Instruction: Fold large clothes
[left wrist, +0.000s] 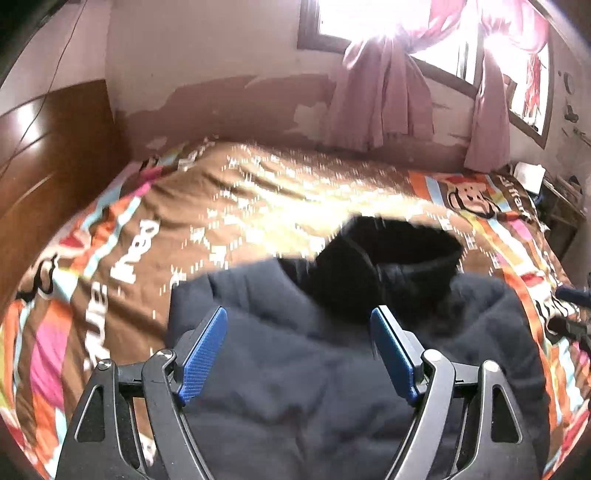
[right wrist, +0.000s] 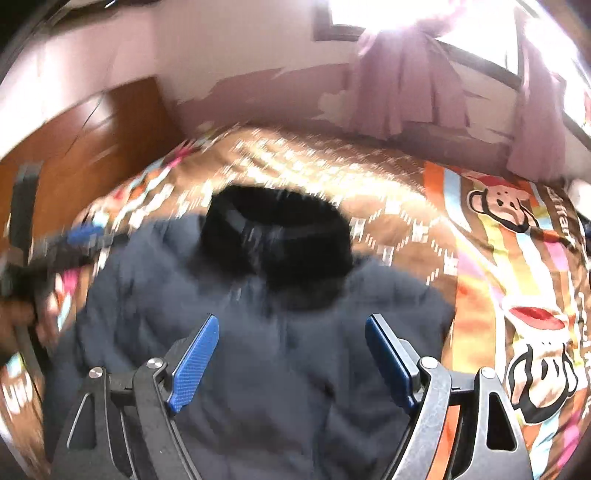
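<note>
My count from the two wrist views

I see one dark jacket (left wrist: 332,387) ahead of my two hand-held grippers, one bed (left wrist: 258,206), and two pink curtains (left wrist: 380,99) beyond.

Bed with brown cartoon-monkey bedspread (left wrist: 258,206) against a pale wall with peeling paint (left wrist: 229,99), dark wooden headboard (left wrist: 48,155) at left, pink curtains (left wrist: 380,103) knotted over a glaring, overexposed window (left wrist: 369,22).

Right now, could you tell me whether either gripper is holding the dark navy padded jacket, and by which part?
Nothing is held. The left gripper and right gripper are both open above the dark navy padded jacket, pads clear of the fabric.
</note>
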The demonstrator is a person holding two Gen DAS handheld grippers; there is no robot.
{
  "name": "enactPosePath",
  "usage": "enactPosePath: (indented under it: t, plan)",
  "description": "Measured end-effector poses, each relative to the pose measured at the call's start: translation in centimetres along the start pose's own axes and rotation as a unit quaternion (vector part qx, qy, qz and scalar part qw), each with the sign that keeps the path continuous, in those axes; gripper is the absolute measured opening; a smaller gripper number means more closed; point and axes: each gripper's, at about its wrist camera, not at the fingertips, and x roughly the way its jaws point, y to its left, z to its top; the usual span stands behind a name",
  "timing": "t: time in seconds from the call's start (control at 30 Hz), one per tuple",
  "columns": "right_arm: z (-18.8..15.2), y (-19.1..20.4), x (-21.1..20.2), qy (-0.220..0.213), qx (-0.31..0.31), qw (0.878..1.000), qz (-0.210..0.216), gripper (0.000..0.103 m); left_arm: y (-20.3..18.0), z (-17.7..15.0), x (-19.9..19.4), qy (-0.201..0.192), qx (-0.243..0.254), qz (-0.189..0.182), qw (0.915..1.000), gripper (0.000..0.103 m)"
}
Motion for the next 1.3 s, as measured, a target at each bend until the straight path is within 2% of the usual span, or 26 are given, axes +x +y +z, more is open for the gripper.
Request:
enactPosePath:
  t: [0.03, 0.13, 0.23, 0.3, 0.37, 0.5, 0.53, 0.6, 0.7, 0.77, 0.83, 0.87, 0.93, 1.0, 1.2, 1.3]
  plan:
    - [1.3, 0.0, 1.1, -0.017, -0.004, 1.0, -0.008, 0.08, 0.0, 0.7, 0.4, -0.005, 0.002, -0.005, 1.0, 0.075]
    - [2.4, -0.8, 3.5, -0.062, 0.006, 0.998, -0.015, 0.079, 0.0, 1.5, 1.4, -0.011, 0.028, -0.013, 0.9995, 0.075]
    - [2.5, -2.0, 5.5, -0.087, 0.02, 0.996, -0.023, 0.068, -0.6, 2.1, 2.9, -0.017, 0.06, -0.007, 0.998, 0.075]
    - [2.9, -2.7, 7.6, -0.086, 0.012, 0.996, -0.033, 0.065, -1.1, 2.5, 4.3, -0.013, 0.073, -0.007, 0.9972, 0.075]
    - [3.5, -3.5, 9.4, -0.074, 0.011, 0.997, -0.021, 0.058, -1.9, 3.1, 5.6, -0.007, 0.074, -0.012, 0.9972, 0.075]
    - [4.6, -4.7, 12.5, -0.059, 0.006, 0.998, -0.004, 0.058, -4.1, 4.5, 9.0, 0.016, 0.09, -0.018, 0.9957, 0.075]
    - [4.9, -5.0, 13.3, -0.056, 0.007, 0.998, 0.002, 0.053, -4.7, 4.8, 10.0, 0.018, 0.095, -0.013, 0.9952, 0.074]
    - [5.4, -5.5, 14.9, -0.044, 0.013, 0.999, 0.02, 0.049, -5.2, 5.3, 11.6, 0.025, 0.091, -0.002, 0.9955, 0.067]
    - [5.3, -6.0, 16.6, -0.027, 0.023, 0.999, 0.035, 0.041, -5.2, 5.9, 14.1, 0.047, 0.075, 0.008, 0.996, 0.046]
    - [5.1, -6.3, 16.3, -0.041, 0.031, 0.998, 0.037, 0.033, -4.9, 6.0, 15.3, 0.065, 0.068, 0.012, 0.9955, 0.017]
    - [4.9, -6.6, 15.5, -0.056, 0.039, 0.997, 0.045, 0.012, -4.2, 6.0, 15.3, 0.062, 0.051, 0.005, 0.9968, 0.009]
    - [4.8, -6.7, 15.1, -0.064, 0.042, 0.996, 0.047, 0.011, -3.5, 6.1, 14.7, 0.047, 0.033, -0.01, 0.9983, 0.006]
    - [4.6, -6.6, 14.5, -0.076, 0.038, 0.995, 0.047, 0.008, -2.2, 6.3, 13.5, 0.027, 0.002, -0.035, 0.999, 0.005]
    - [4.3, -6.3, 13.6, -0.083, 0.025, 0.995, 0.04, 0.007, -1.1, 6.2, 12.2, 0.014, -0.008, -0.044, 0.9989, 0.004]
    - [2.1, -5.7, 8.1, -0.101, 0.007, 0.992, 0.074, 0.006, 0.8, 4.8, 6.9, -0.011, -0.005, -0.09, 0.9959, 0.003]
    - [0.3, -4.6, 5.2, -0.087, -0.024, 0.992, 0.083, 0.006, 1.6, 3.3, 4.4, 0.001, 0.013, -0.092, 0.9957, 0.003]
